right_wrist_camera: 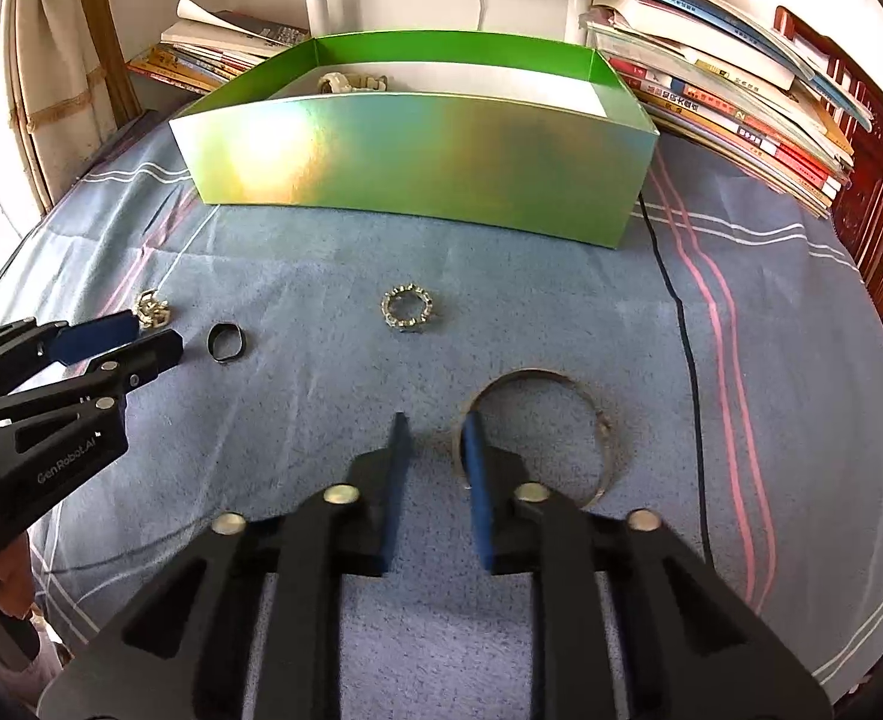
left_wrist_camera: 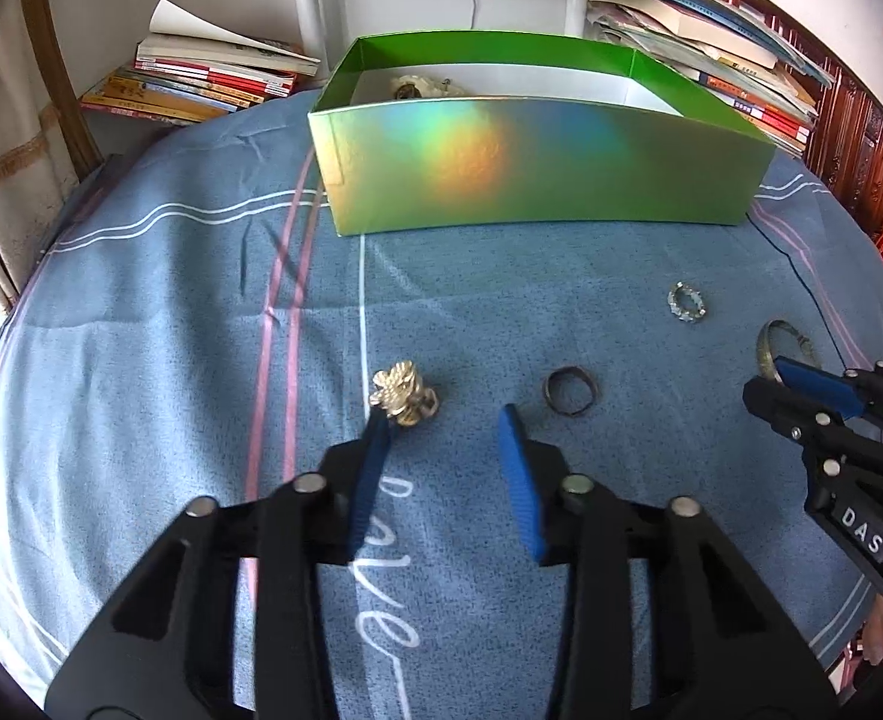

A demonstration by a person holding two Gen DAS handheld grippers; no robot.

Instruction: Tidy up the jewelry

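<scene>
Lower centre of the left wrist view: left gripper (left_wrist_camera: 445,415) with fingers apart, knobbly gold ornament (left_wrist_camera: 402,397) touching the left fingertip, dark plain ring (left_wrist_camera: 570,399) just beyond the right one. Lower centre of the right wrist view only: right gripper (right_wrist_camera: 436,418) narrowly parted, thin metal bangle (right_wrist_camera: 531,372) rim between, against the right pad, clear of the left. Shiny green box (right_wrist_camera: 417,156) above, on blue cloth.
</scene>
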